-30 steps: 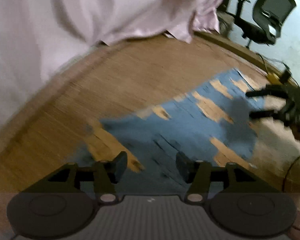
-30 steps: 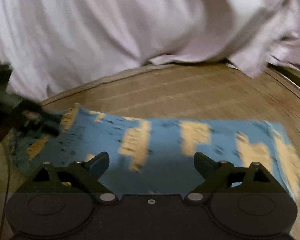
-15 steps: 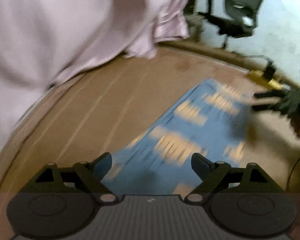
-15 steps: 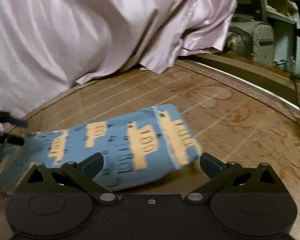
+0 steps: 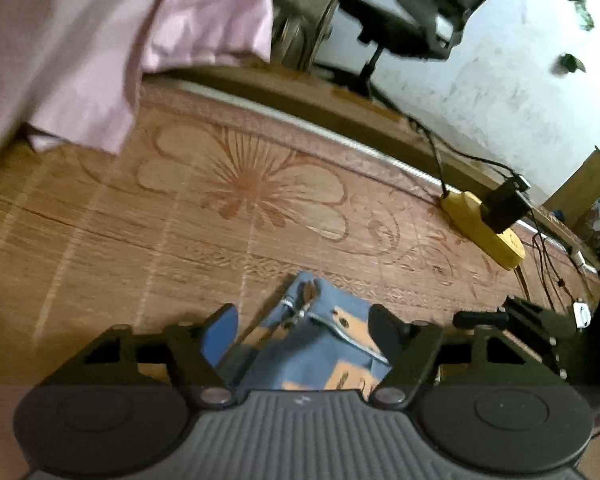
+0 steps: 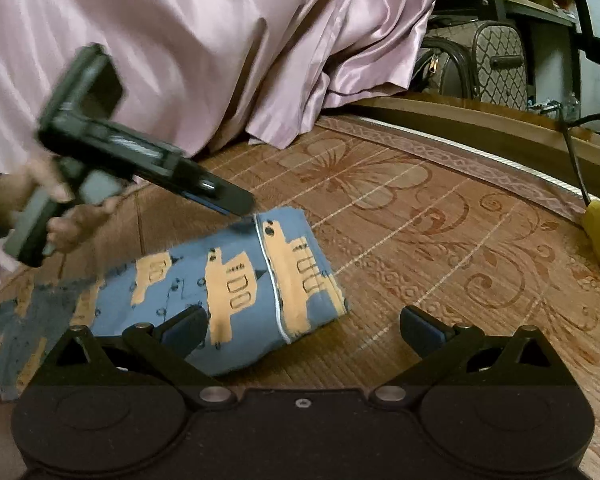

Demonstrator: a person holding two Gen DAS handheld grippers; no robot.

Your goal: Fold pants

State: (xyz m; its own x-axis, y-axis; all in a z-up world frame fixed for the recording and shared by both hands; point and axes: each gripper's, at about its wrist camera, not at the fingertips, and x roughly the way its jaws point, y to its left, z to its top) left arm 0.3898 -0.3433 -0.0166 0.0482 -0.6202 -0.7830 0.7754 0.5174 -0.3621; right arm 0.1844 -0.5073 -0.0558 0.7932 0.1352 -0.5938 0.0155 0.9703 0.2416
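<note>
The pants (image 6: 240, 276), blue with orange boat prints, lie folded flat on a woven mat. Their white-piped end faces my right gripper (image 6: 304, 324), which hangs open just in front of that end, left finger over the cloth, right finger over bare mat. A hand holds my left gripper (image 6: 236, 204) at the far corner of the same end. In the left wrist view my left gripper (image 5: 304, 320) stands open, and the pants' corner (image 5: 320, 344) lies between its fingers, not pinched. The right gripper (image 5: 496, 318) shows low at the right there.
A pink satin sheet (image 6: 220, 40) drapes along the back. The mat (image 5: 240, 184) has a printed flower. A yellow power strip (image 5: 480, 224) with a black adapter and cables lies near the right rim. An office chair (image 5: 420, 8) and a patterned bag (image 6: 484, 64) stand beyond.
My left gripper opened wider and swung to the far corner of the pants' end. My right gripper shifted to the near side of that end. Both views turned right.
</note>
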